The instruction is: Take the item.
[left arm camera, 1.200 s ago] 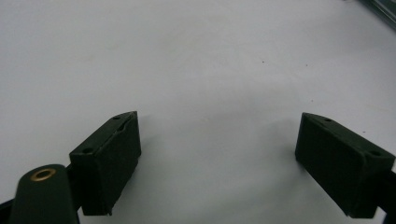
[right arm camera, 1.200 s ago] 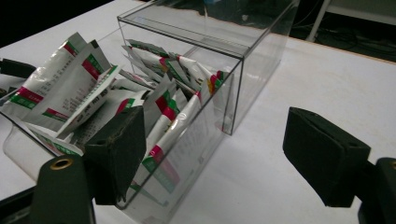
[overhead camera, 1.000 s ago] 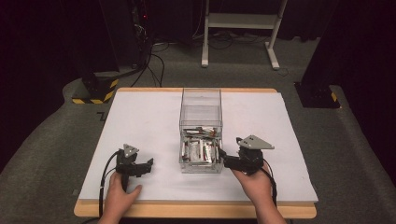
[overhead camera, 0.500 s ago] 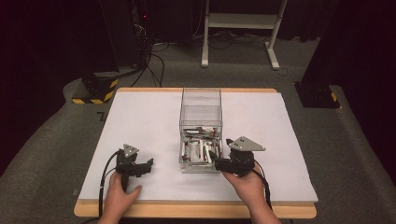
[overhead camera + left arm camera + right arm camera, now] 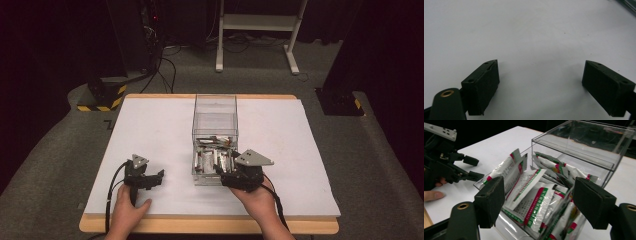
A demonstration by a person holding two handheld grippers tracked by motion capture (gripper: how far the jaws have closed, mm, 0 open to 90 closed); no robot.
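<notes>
Reaching with the right gripper (image 5: 537,202) over the pulled-out drawer (image 5: 200,177) of one clear box (image 5: 215,117).
Jaws wide apart and just closing a little, straddling the packed sachets (image 5: 534,202) without pressing any; too crowded and overlapping to count surely, at least eight white packets with red and green bands, all inside the drawer at the near end of the box. Left gripper (image 5: 540,85) resting apart on the bare white table (image 5: 150,125), jaws spread, nothing between. Two grippers, two hands, one box.
</notes>
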